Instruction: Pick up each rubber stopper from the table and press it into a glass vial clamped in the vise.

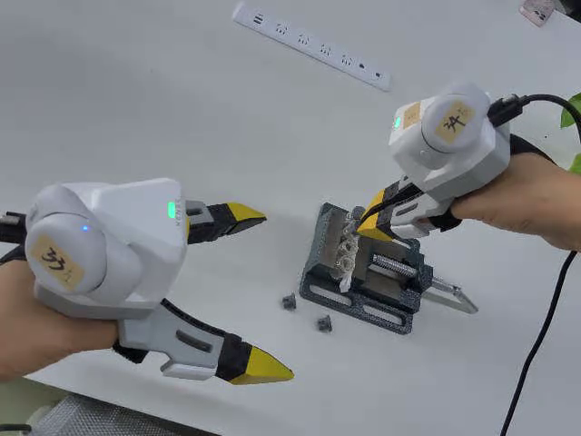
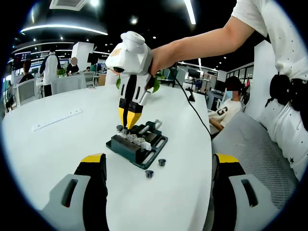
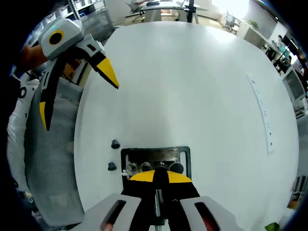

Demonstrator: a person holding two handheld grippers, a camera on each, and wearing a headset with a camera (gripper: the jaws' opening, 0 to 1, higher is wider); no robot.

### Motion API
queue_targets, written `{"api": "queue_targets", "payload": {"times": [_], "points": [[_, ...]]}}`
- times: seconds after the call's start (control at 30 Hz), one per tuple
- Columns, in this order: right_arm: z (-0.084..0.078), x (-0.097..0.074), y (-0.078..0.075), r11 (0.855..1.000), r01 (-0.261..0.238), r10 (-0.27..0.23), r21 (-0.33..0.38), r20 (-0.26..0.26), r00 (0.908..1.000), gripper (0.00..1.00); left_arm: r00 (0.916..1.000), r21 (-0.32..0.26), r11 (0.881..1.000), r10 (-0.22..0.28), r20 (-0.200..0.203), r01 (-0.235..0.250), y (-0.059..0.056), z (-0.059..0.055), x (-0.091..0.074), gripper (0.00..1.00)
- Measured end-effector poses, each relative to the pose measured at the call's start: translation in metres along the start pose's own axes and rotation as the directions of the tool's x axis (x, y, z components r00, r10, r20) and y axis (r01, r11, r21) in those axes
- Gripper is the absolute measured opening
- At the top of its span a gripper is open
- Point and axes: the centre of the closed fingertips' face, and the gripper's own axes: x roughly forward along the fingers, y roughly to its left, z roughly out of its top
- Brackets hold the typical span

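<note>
With the jaws of our right gripper (image 1: 368, 227) pinched shut over the vials (image 1: 343, 252) in the vise (image 1: 386, 292), an off-centre push could crack glass, while our left gripper (image 1: 257, 292) gapes empty near two stoppers (image 1: 289, 302) on the surface (image 1: 136, 91).

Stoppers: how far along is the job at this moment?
Done: one vial at the end of the row in the vise looks capped by a dark stopper. In hand: the right gripper, jaws together, is down on the vials; whether it holds a stopper is hidden. Left: two loose stoppers on the table; the left gripper is open, apart.
</note>
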Motion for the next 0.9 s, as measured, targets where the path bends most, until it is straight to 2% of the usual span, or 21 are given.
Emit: {"api": "queue_targets", "payload": {"times": [0.43,0.7,0.9], "points": [[-0.0005,0.0007,0.0000,1.000,-0.012,0.012,-0.004,-0.010,0.9999,0.02,1.0000,-0.002,1.000,0.000,0.003,0.000,0.0013,0.0008,0.0011,0.90],[0.0006,0.0015,0.0012,0.999,-0.003,0.001,-0.049,-0.033,0.9994,0.01,1.0000,-0.002,1.000,0.001,0.007,-0.001,0.0021,0.0027,0.0019,0.90],[0.0006,0.0021,0.0011,0.999,-0.012,0.010,-0.036,-0.043,0.9990,0.01,0.9999,-0.002,1.000,-0.002,0.012,0.002,0.0025,0.0036,0.0031,0.89]]}}
